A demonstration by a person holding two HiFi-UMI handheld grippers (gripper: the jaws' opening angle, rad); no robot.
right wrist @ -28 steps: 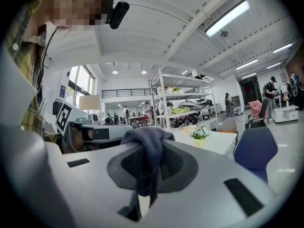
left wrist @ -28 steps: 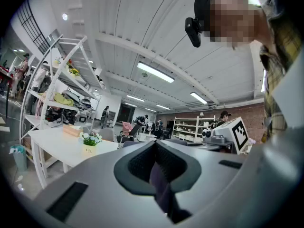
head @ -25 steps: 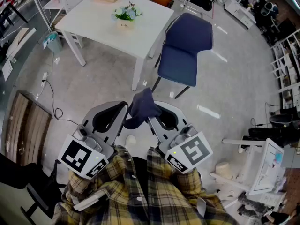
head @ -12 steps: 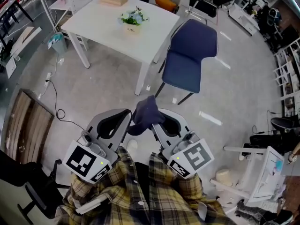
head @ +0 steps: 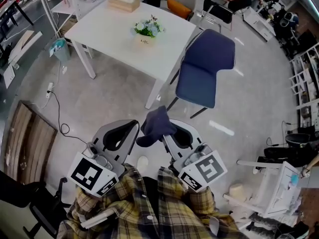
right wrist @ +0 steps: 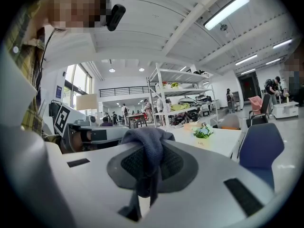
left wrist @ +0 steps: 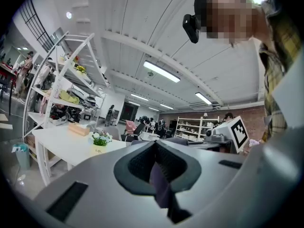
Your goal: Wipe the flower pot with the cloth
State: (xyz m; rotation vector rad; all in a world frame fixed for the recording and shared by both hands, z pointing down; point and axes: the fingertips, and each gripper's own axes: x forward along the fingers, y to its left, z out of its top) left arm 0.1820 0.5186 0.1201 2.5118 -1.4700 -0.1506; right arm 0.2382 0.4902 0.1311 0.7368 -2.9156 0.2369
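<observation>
Pot (head: 145, 40) on table (head: 99, 31) nearer now; we carry cloth (head: 157, 126), fingers of left gripper (head: 133, 128) and right gripper (head: 163, 136) clamped on it, ready for wiping.

No legible words or numbers anywhere. Short dark print on the flower pot (head: 145, 41), too small to read. Only black-and-white square marker patterns on the cubes of the left gripper (head: 134, 128) and right gripper (head: 163, 136).

Head cam: high up, aimed steeply down over left gripper (head: 134, 126) and right gripper (head: 166, 139), floor (head: 99, 98) far below. Gripper cams: each sits low behind its own jaws, facing level, cloth (right wrist: 147, 141) close up. All three views share white table (head: 99, 29) and flower pot (head: 145, 39).
</observation>
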